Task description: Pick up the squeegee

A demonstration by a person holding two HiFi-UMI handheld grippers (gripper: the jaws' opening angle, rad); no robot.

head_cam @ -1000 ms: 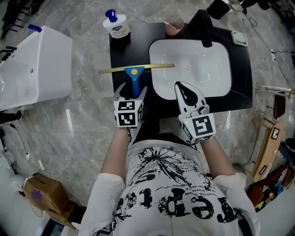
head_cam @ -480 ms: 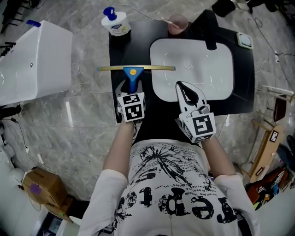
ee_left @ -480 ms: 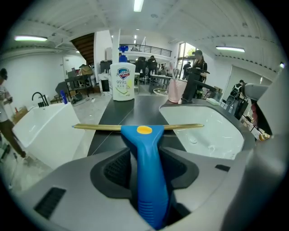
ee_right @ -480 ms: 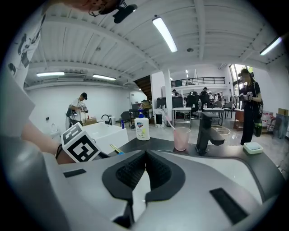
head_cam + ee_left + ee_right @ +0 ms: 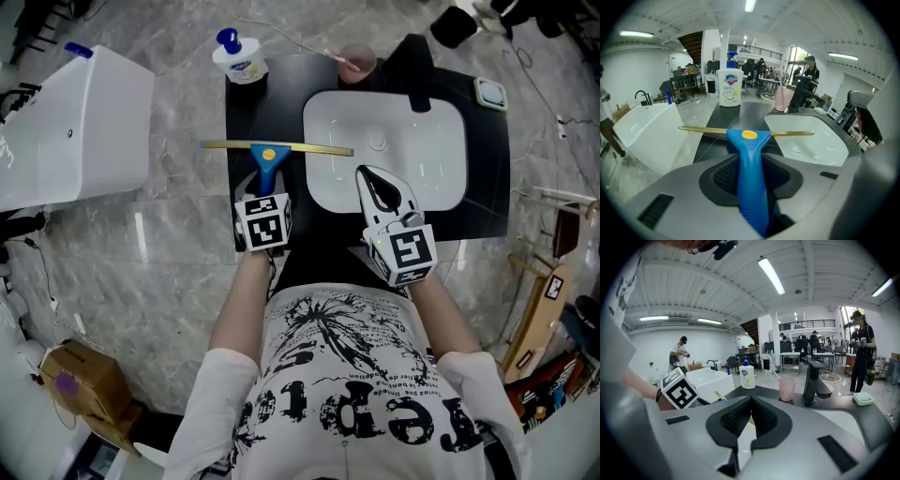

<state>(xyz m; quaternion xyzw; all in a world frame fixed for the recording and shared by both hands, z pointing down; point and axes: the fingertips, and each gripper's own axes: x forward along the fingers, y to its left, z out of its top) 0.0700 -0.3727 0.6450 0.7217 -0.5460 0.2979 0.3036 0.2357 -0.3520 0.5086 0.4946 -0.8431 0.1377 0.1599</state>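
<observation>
The squeegee (image 5: pixel 275 148) lies on the black counter (image 5: pixel 251 105) left of the sink: a brass-coloured blade set crosswise, and a blue handle (image 5: pixel 750 159) pointing back at me. My left gripper (image 5: pixel 267 180) is closing on that handle, whose sides lie against both pads (image 5: pixel 723 174). The squeegee still rests on the counter. Over the sink's near rim, my right gripper (image 5: pixel 368 175) is shut with nothing in it; its tips (image 5: pixel 750 401) meet.
A white basin (image 5: pixel 422 127) is set into the counter, with a black tap (image 5: pixel 420 82) behind it. A soap pump bottle (image 5: pixel 238 56) and a pink cup (image 5: pixel 358 62) stand at the back. To the left is a white tub (image 5: pixel 70 131).
The left gripper's jaws, spread wide beside the handle before, have drawn in around it. The right gripper has shifted only slightly and stays shut.
</observation>
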